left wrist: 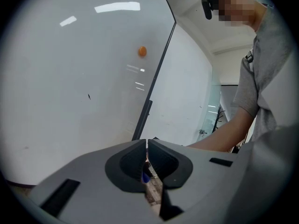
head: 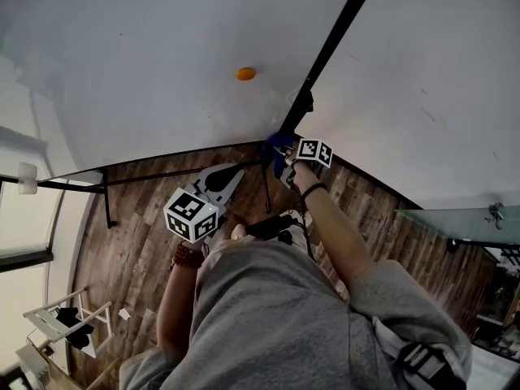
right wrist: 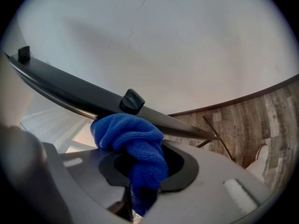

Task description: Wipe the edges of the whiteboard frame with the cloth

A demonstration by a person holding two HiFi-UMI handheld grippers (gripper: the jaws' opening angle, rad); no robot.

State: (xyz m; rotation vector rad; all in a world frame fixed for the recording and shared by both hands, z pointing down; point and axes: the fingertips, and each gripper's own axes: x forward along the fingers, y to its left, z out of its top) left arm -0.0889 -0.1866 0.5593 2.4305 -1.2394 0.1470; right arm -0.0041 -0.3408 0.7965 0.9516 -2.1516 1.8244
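Right gripper point(head: 284, 166): jaws pinch the cloth point(right wrist: 133, 139), seen plainly in the right gripper view. I note the cloth is deep blue, with a nubby, terry-like weave. It is bunched into a fat roll above the jaws, with a narrower twisted tail hanging down between them. The top of the bunch meets the lower edge of the whiteboard frame point(right wrist: 70, 94), a dark slanted bar, directly under a small black knob point(right wrist: 131, 101) mounted on it. In the head view the cloth sits at the low end of that same black bar, where two white board panels meet.

Left gripper point(left wrist: 147, 164): jaws pressed together, only a thin slit between the pads, nothing held. It is held back near my body, well apart from the frame, pointing toward the board.

An orange round magnet point(head: 245, 74) sticks to the left panel, near the bar. Wood-plank floor point(head: 146, 242) lies below.
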